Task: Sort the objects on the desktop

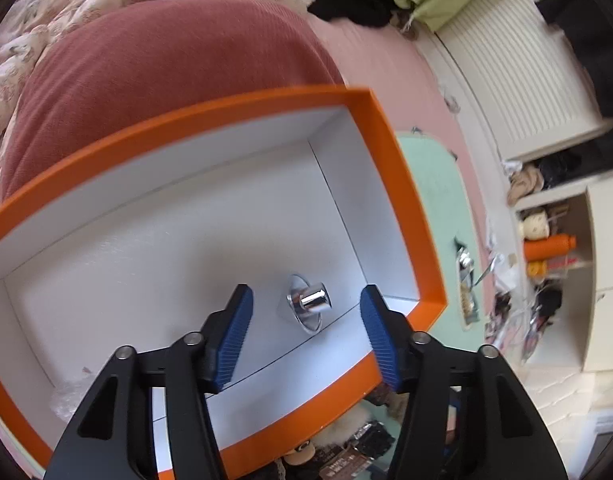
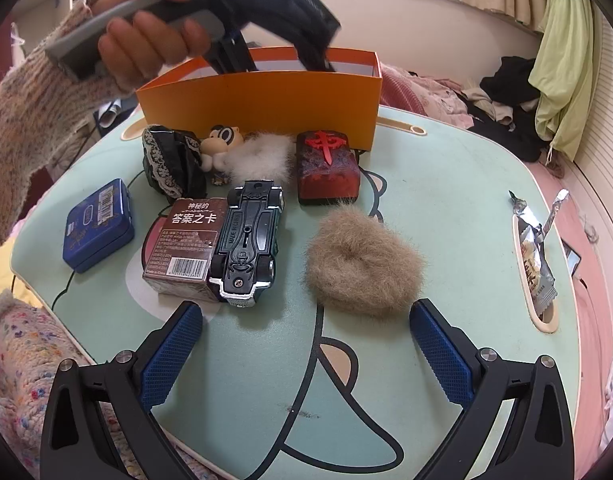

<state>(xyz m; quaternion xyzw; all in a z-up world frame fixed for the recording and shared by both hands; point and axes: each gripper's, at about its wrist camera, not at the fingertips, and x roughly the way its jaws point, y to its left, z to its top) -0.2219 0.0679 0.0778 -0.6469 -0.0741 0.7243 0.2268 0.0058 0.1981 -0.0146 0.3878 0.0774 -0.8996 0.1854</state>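
A small shiny metal knob [image 1: 312, 300] lay on the white floor of the orange box [image 1: 402, 184], near its right wall. The left claw [image 1: 306, 300] hung just above it with the blue pads apart on either side, not touching it and holding nothing. In the right wrist view, a hand [image 2: 146, 40] in a knitted sleeve gripped that claw's handle over the box, which stood at the far edge of the mint-green surface [image 2: 446, 208]. In front of the box sat a red block [image 2: 328, 168], a white fluff ball [image 2: 262, 156], a small figurine [image 2: 220, 144] and a black lace item [image 2: 170, 164]. Nearer lay an upturned toy car [image 2: 248, 240] leaning against a brown card box [image 2: 186, 240], a blue tin [image 2: 98, 224] and a tan fur scrunchie [image 2: 364, 264]. The right claw [image 2: 306, 356] hovered wide open and empty above the surface's near part.
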